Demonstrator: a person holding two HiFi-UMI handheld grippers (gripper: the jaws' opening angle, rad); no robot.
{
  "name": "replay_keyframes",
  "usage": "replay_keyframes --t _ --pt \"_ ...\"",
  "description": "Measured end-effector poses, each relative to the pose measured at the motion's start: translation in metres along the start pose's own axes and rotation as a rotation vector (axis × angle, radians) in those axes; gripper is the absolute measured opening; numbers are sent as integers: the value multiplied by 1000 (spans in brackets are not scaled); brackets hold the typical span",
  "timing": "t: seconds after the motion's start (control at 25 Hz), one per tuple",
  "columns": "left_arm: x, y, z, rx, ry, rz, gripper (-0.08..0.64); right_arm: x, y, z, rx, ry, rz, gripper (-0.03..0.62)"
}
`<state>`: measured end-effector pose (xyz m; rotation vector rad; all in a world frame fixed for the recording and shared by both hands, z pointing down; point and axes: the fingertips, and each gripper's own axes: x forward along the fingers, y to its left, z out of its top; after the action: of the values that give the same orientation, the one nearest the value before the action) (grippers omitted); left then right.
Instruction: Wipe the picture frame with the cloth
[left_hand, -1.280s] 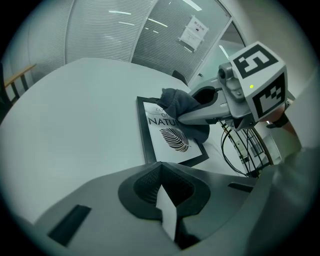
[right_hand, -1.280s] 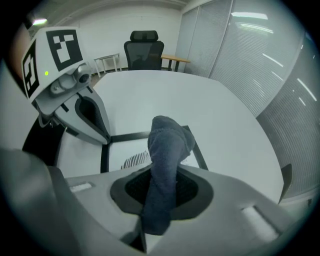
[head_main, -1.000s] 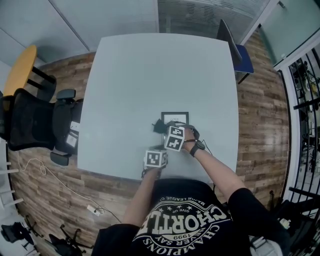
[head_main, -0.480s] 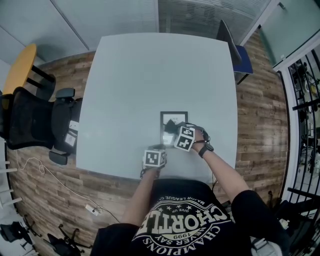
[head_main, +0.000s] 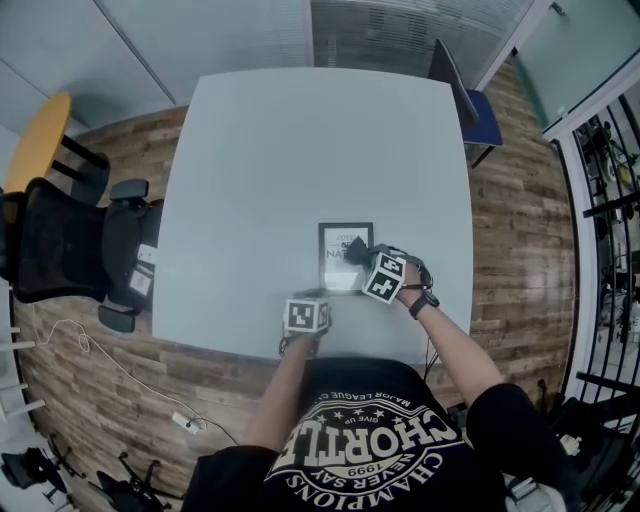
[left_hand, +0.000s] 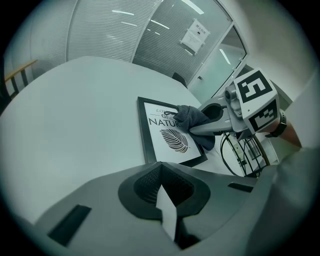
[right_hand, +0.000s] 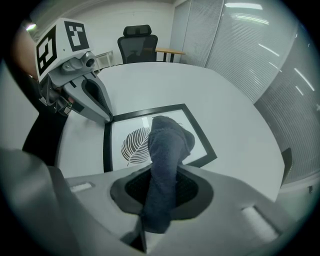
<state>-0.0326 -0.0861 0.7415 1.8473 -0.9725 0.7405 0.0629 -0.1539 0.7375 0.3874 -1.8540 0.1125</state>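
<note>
Right gripper (right_hand: 157, 196) fingers clamped on dark grey cloth (right_hand: 167, 145) | cloth's free end ahead of fingertips, resting on picture frame (right_hand: 131, 145) | left gripper (left_hand: 162, 195) fingers closed, empty, tips at frame's corner | frame flat on white table (head_main: 250, 150).

You have a big pale table (head_main: 270, 150) with rounded corners in front of you. It stands on a brown wood floor (head_main: 520, 210). One thing lies flat on the table: a picture frame (head_main: 336, 268) with a black border and a leaf drawing inside. It is near your edge, a bit to your right.
</note>
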Motion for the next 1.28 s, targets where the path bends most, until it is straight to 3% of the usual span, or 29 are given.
replay_keyframes --t 0.36,0.6,0.76,1.28 --pt "-1 1 -1 -37 -17 -53 -5 0 24 75 26 -150 123 74" --pt "0 1 0 -33 -33 -59 -5 23 50 103 -1 -140 193 74" --pt "-2 4 0 -43 -41 -69 -5 27 51 97 -31 -122 178 74" --pt "-2 3 0 -46 -37 -76 -5 -1 23 6 83 -33 103 74"
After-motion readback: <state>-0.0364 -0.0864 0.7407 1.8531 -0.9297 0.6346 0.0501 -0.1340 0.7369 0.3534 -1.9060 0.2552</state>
